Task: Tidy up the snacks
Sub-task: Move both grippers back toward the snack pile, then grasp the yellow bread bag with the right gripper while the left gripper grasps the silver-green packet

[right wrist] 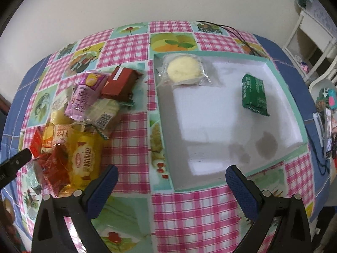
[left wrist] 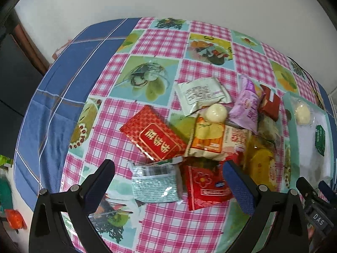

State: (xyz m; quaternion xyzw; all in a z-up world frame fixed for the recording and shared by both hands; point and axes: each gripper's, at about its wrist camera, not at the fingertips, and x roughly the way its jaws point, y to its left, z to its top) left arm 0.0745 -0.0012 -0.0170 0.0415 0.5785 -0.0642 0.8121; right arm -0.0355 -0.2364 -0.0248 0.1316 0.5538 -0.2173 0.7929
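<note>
A heap of snack packets lies on the checked tablecloth: a large red packet [left wrist: 153, 139], a silver-green packet [left wrist: 154, 182], a red flower packet [left wrist: 205, 184], a purple packet [left wrist: 247, 104] and a yellow one [right wrist: 85, 158]. My left gripper [left wrist: 168, 168] hovers open over the silver-green and red flower packets, holding nothing. A shallow white tray with a teal rim [right wrist: 280, 78] holds a wrapped yellow cake [right wrist: 183, 69] and a green packet [right wrist: 253, 94]. My right gripper [right wrist: 171, 174] stands open at the tray's near edge, empty.
The table's blue cloth edge [left wrist: 63, 84] curves on the left, against a white wall. A black cable [right wrist: 238, 34] runs behind the tray. White furniture [right wrist: 311, 42] stands at the far right. The other gripper's tip [right wrist: 14, 164] shows at the left edge.
</note>
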